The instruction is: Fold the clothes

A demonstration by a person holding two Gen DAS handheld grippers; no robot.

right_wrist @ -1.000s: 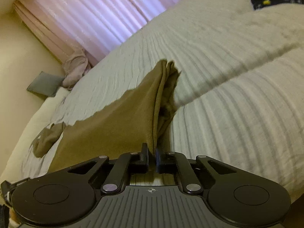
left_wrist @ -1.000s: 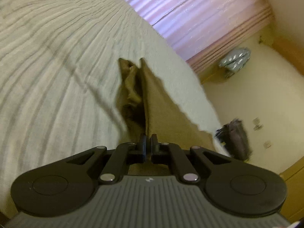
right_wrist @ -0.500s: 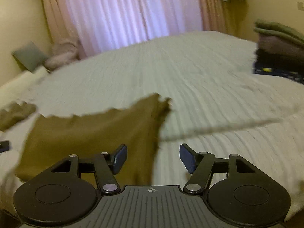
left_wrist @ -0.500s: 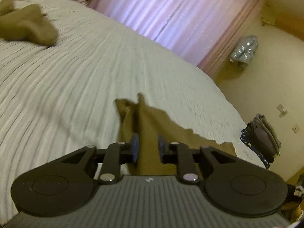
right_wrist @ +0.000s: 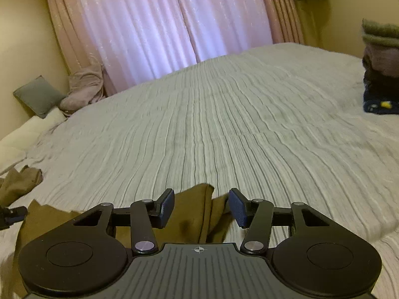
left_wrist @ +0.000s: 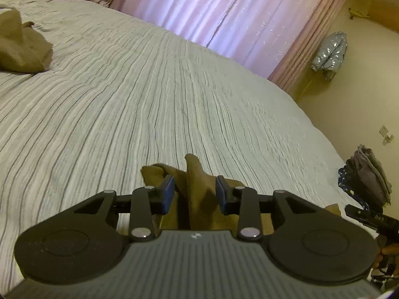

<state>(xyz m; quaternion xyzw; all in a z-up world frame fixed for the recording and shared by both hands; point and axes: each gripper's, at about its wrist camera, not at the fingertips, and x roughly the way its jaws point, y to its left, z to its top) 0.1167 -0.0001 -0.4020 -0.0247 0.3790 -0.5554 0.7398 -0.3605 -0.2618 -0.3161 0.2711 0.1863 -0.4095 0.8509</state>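
A brown garment (left_wrist: 197,172) lies folded on the striped grey bedspread (left_wrist: 149,87) near the bed's front edge. In the left wrist view a raised crease of it stands between the fingers of my left gripper (left_wrist: 194,186). Those jaws are opening and the pads (left_wrist: 167,194) do not touch the cloth. In the right wrist view the same garment (right_wrist: 194,214) lies under my right gripper (right_wrist: 202,199), its far corner between the fingers. These jaws are closing, with clear gaps on both sides of the cloth.
A second crumpled brown cloth (left_wrist: 22,47) lies at the far left of the bed. A stack of folded clothes (right_wrist: 379,69) stands at the right edge. Pink curtains (right_wrist: 162,25) hang behind the bed, with pillows (right_wrist: 40,94) in the left corner.
Both grippers were shut on the brown garment's edge. Both have let go and drawn back toward the near edge. The garment now lies flat on the bed.
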